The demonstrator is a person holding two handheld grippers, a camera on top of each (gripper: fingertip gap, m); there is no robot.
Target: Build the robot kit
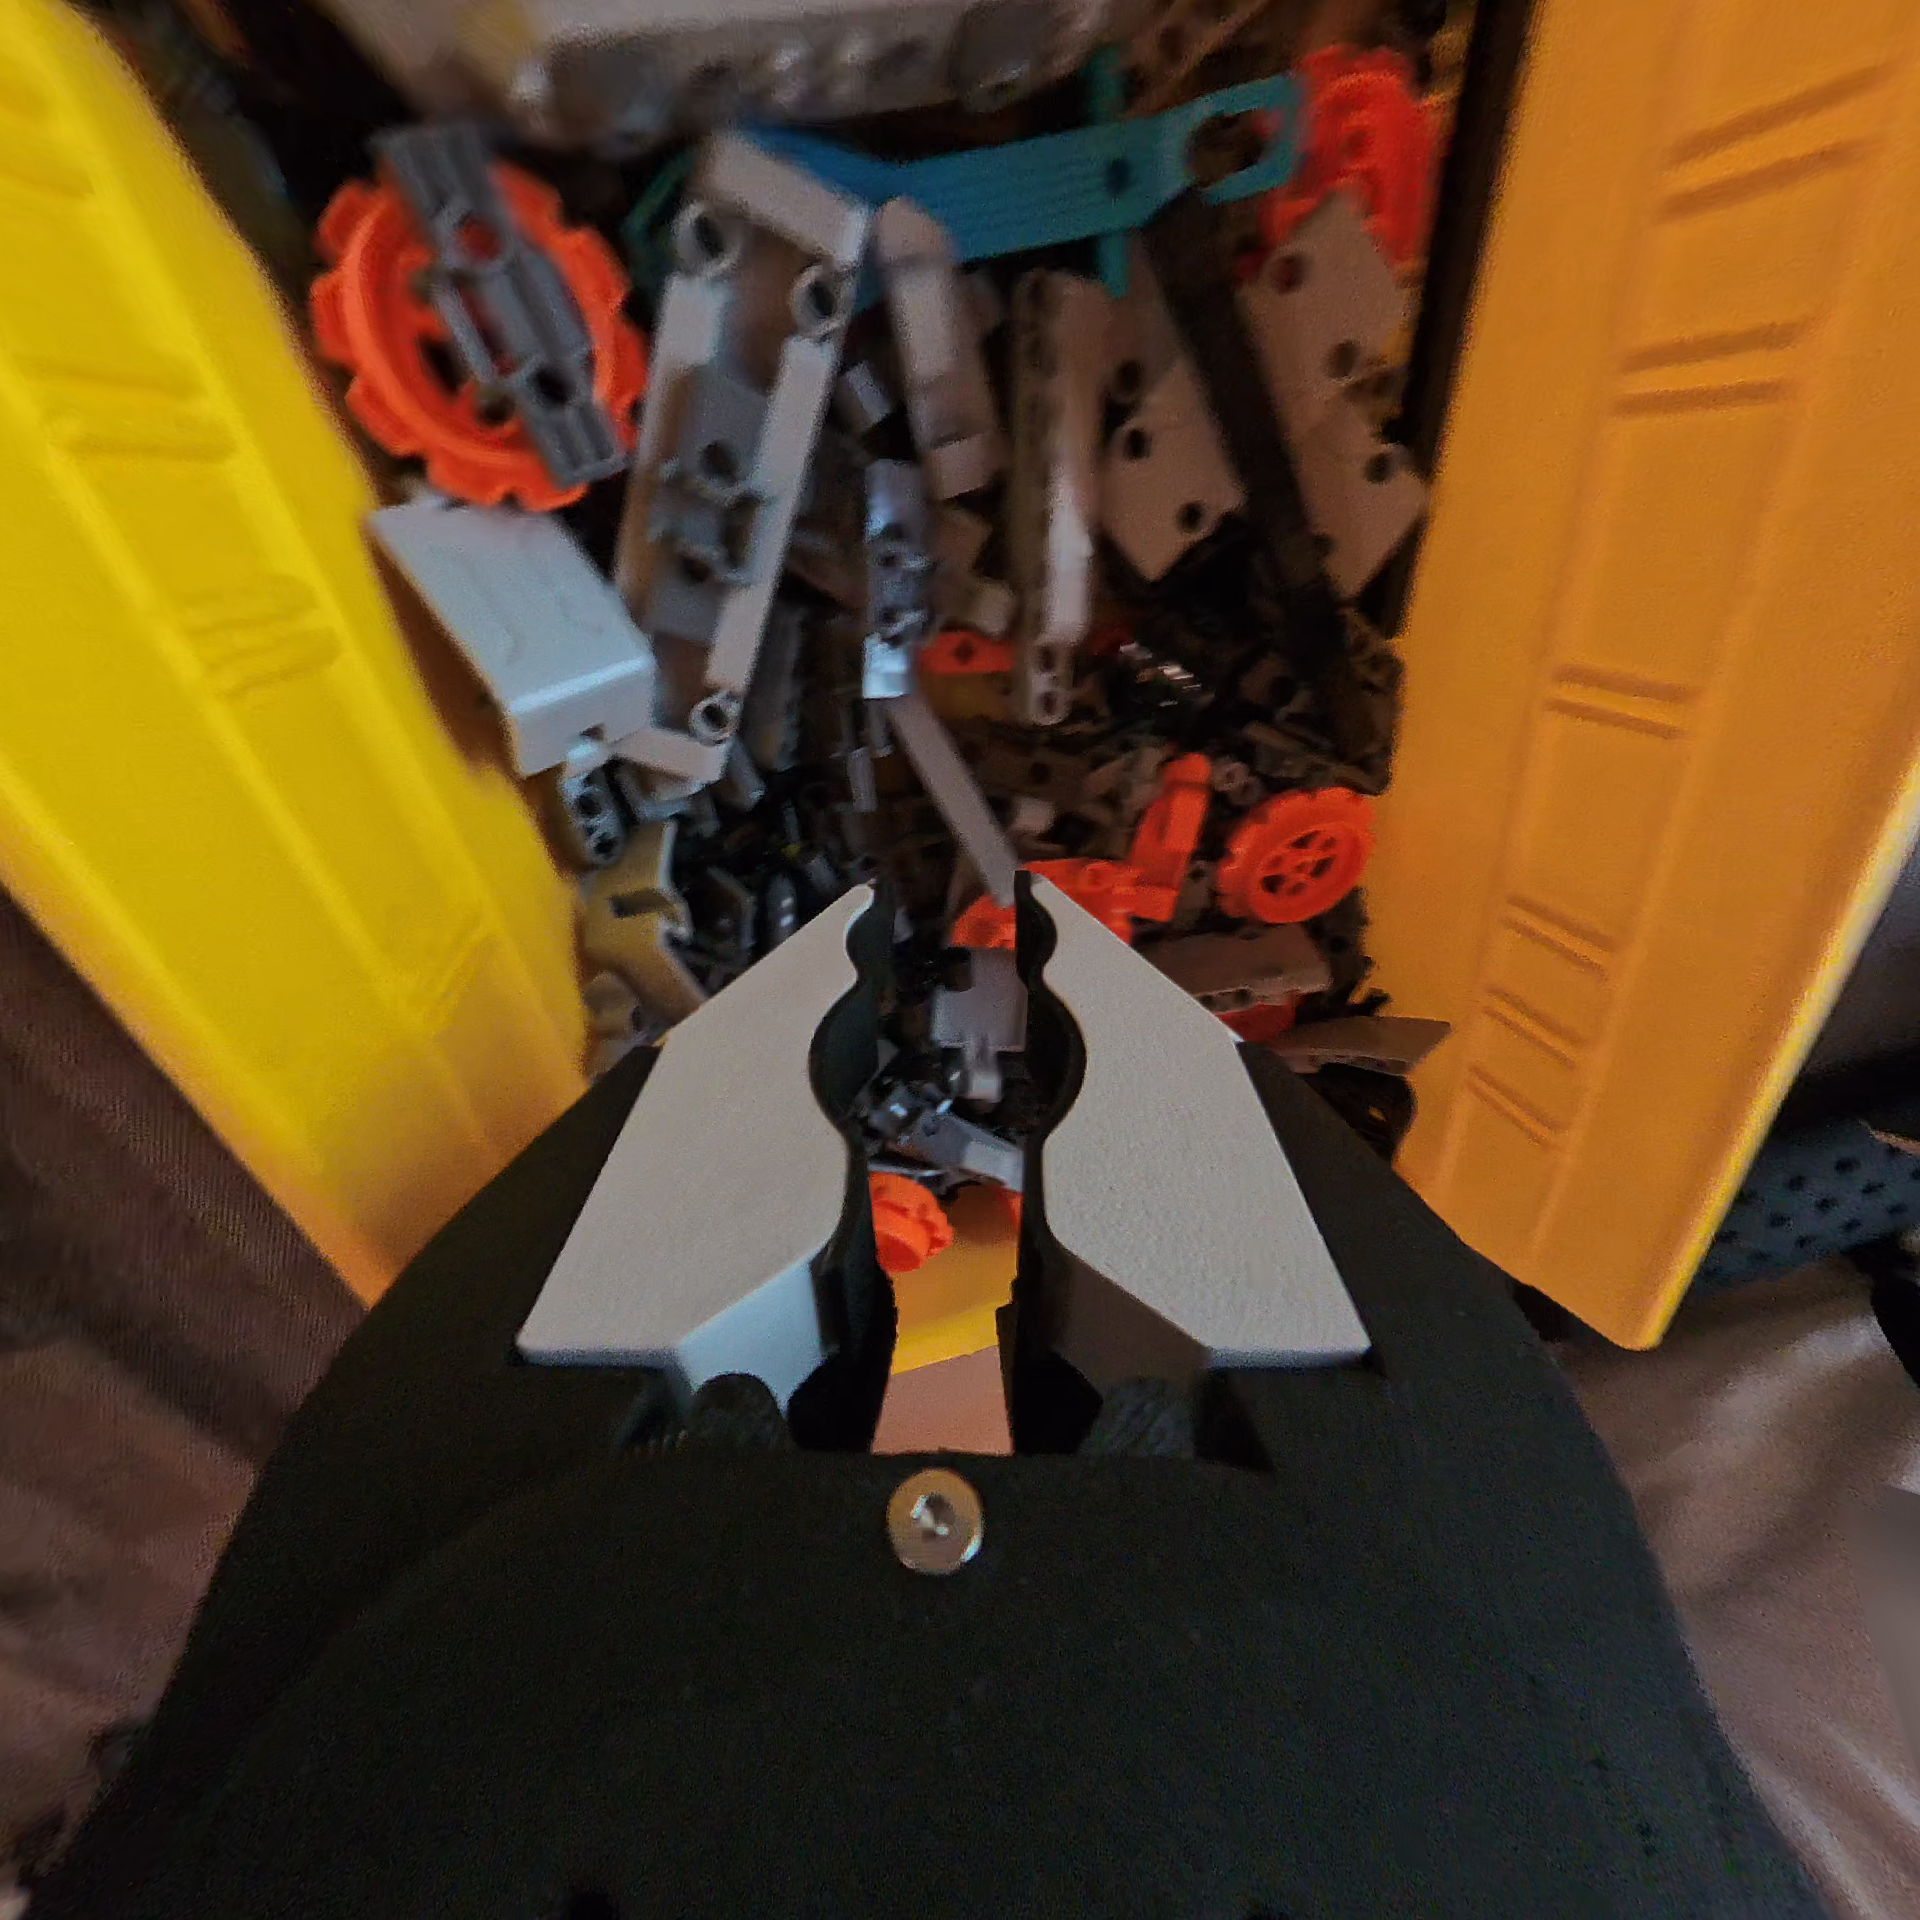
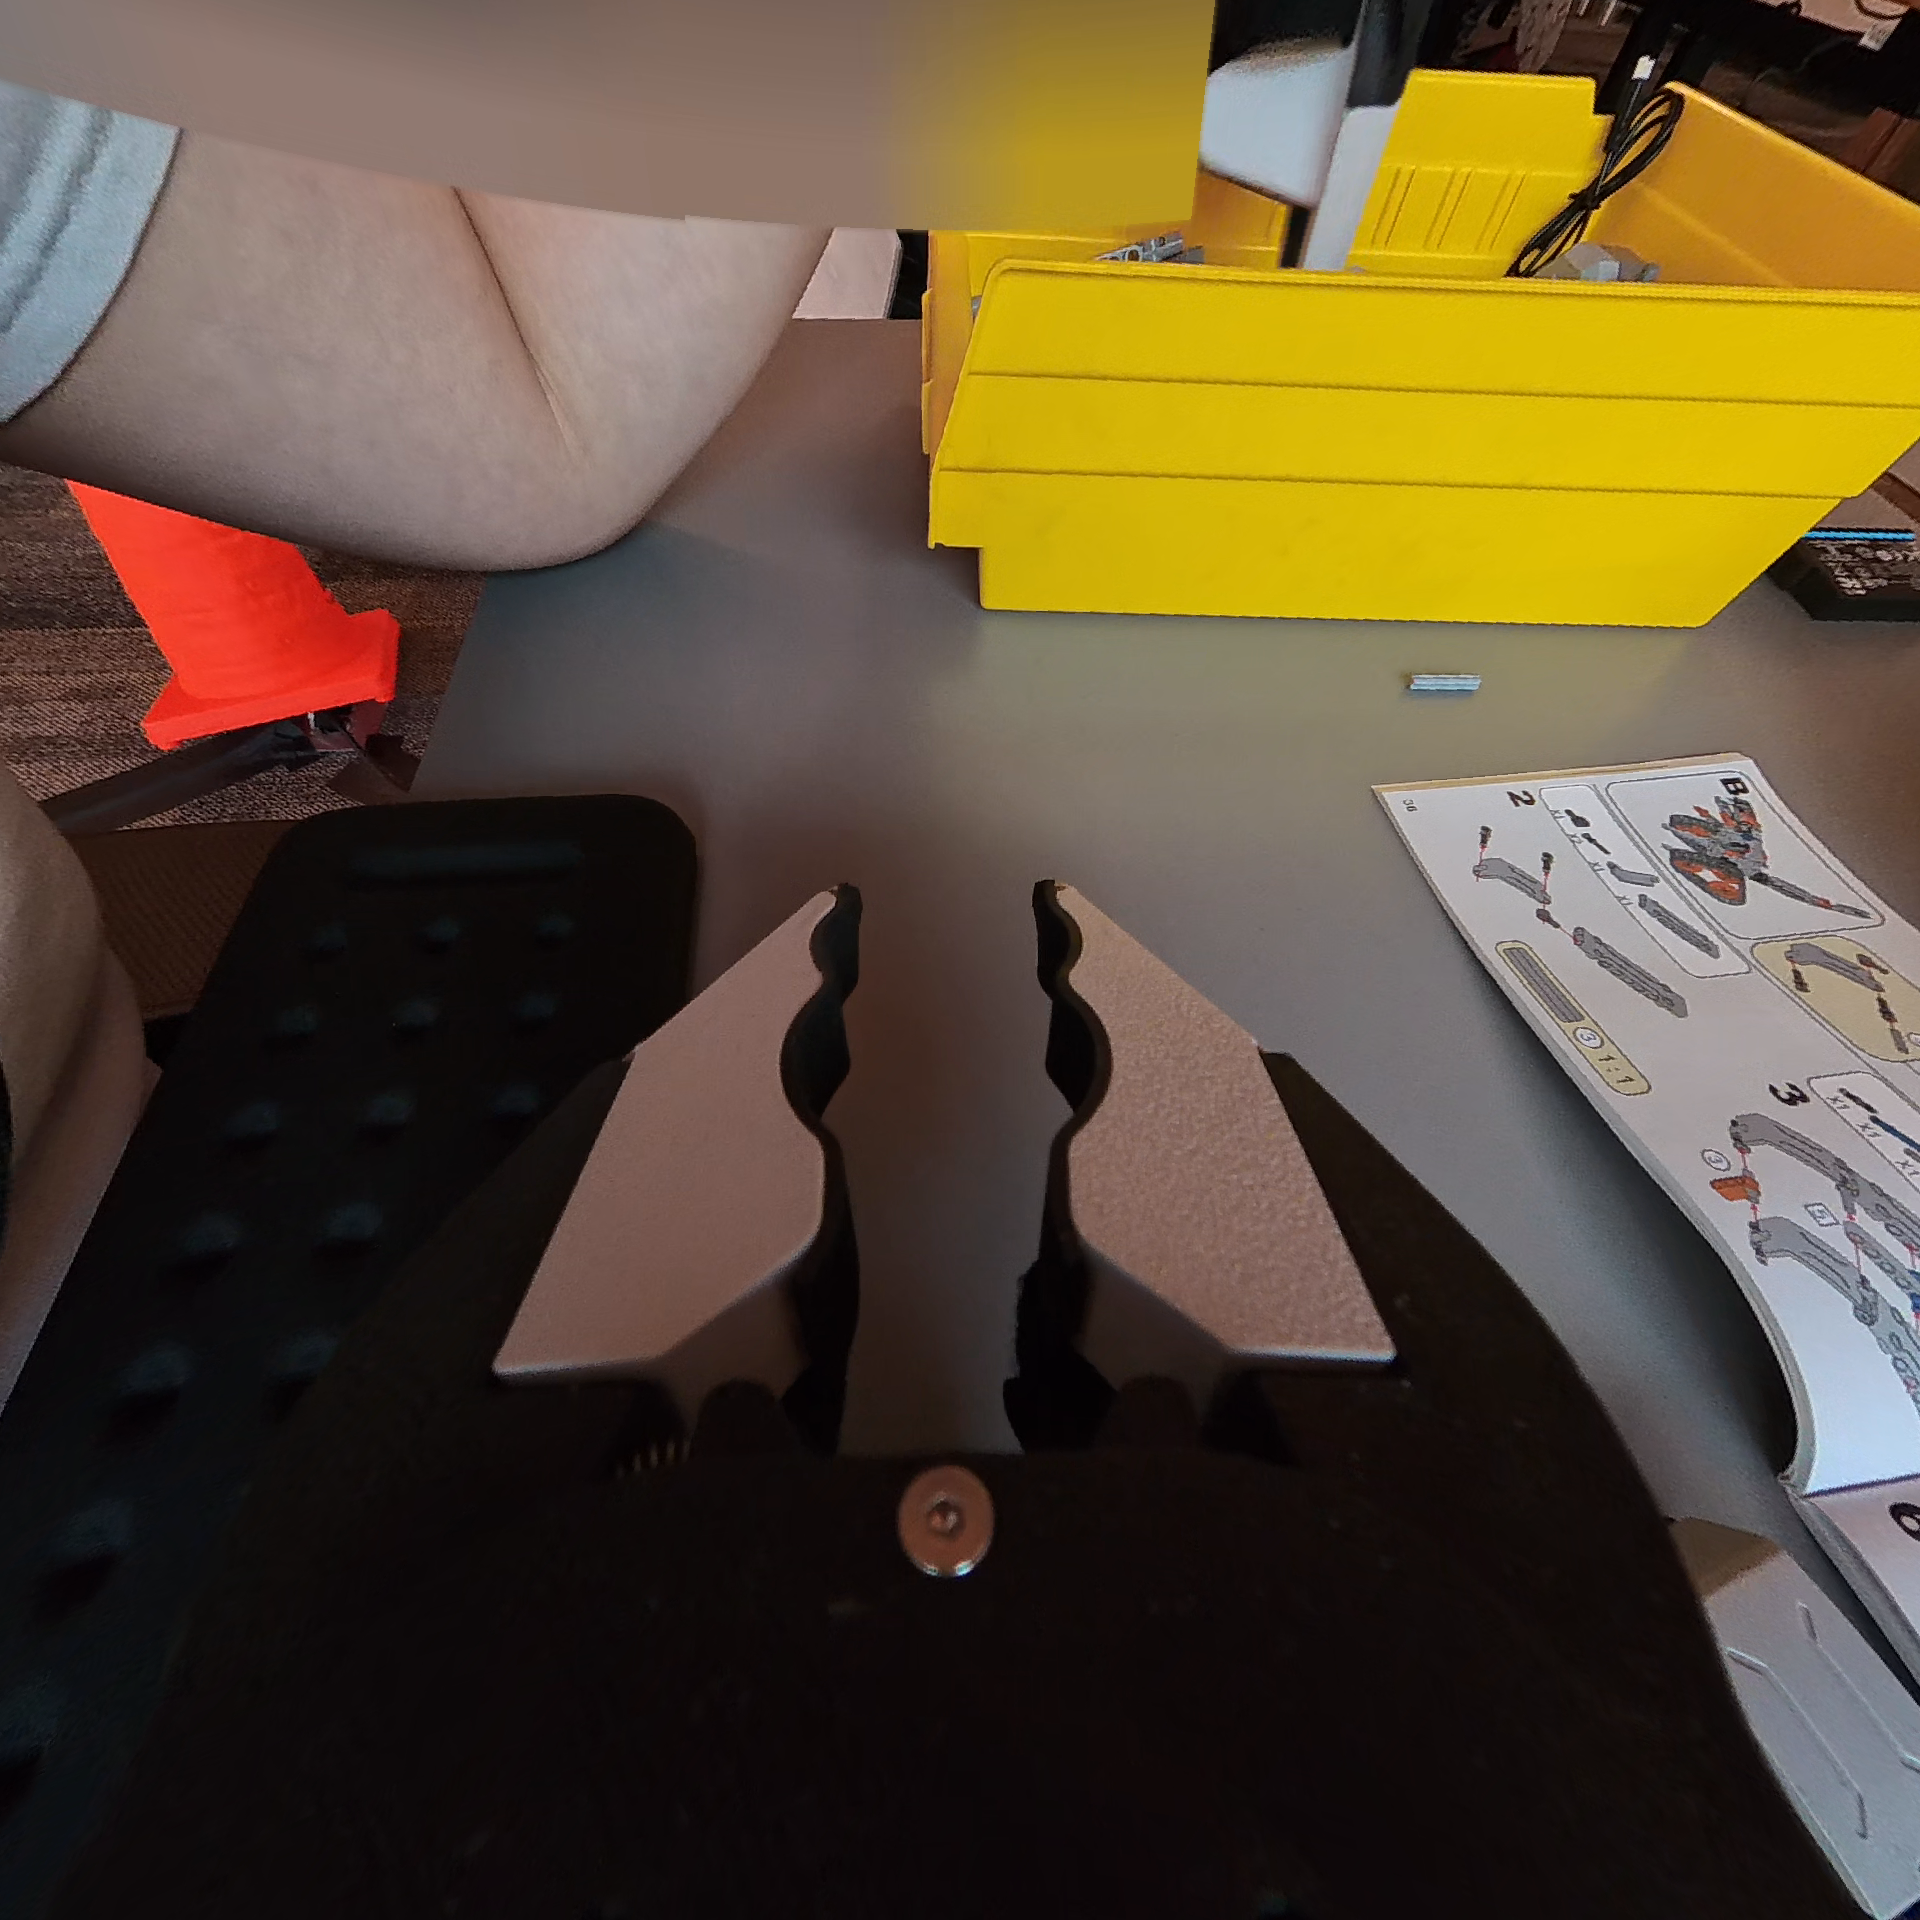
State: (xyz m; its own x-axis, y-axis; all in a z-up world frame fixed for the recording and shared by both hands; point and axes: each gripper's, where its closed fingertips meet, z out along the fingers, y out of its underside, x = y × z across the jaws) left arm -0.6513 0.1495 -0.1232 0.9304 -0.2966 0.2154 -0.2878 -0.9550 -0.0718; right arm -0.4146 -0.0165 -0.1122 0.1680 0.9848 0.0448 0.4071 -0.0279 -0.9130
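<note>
Left gripper [image 1: 951,883] noses down into the yellow bin [image 1: 1621,727], jaws narrowly apart above jumbled grey and orange building pieces [image 1: 831,582], gripping nothing. Right gripper [image 2: 945,894] hangs open, empty, over the table [image 2: 1039,717] near the instruction booklet [image 2: 1662,1018].

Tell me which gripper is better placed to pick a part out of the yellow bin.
Left. The left gripper hangs open right over the brick pile inside the yellow bin. The right gripper is open over bare table.

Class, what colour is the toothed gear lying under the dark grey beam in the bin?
Orange gear, clearest in the left wrist view.
</note>
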